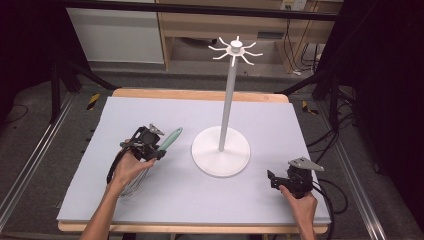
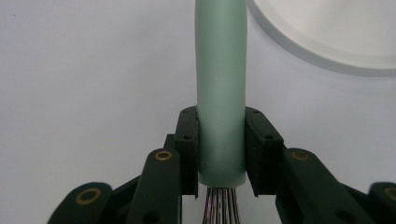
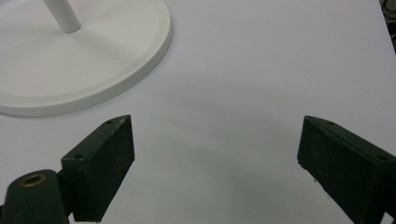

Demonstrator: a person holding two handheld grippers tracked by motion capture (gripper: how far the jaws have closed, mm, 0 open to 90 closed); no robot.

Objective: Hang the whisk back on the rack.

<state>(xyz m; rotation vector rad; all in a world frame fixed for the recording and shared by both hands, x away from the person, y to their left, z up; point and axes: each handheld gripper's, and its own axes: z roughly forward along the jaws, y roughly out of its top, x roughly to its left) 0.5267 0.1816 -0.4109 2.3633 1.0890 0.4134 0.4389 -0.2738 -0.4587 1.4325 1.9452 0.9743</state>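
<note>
At the near edge of the table: two forearms came in from the bottom of the high view, each hand carrying a black two-jaw gripper.

Near left, left gripper (image 1: pixel 159 150): its jaws were closed tight on the whisk's handle, one black pad pressed flat against each side.

Near right, right gripper (image 1: pixel 271 179): it sat low over the bare mat, jaws spread wide with nothing between them.

Whisk (image 1: pixel 169 140): it was held at the left of the table, left of the stand's base and apart from it.

Whisk handle (image 2: pixel 220 84): pale green and smooth, it ran straight out past the pads in the left gripper view.

Whisk wires (image 2: pixel 221 205): the steel wires came out of the handle's end just behind the pads, toward the hand.

Long axis: in the high view the handle pointed up and to the right, toward the stand; the wire end lay back under the hand.

Middle of the table, stand (image 1: pixel 221 151): a white round base held a thin white pole, standing between the two grippers.

Top of the pole, hooks (image 1: pixel 235 50): a ring of white curved hooks spread outward.

Underneath, mat (image 1: pixel 200 200): pale lavender-grey, it covered the wooden table.

In the way: the stand's base lay just ahead of the handle's tip.
</note>
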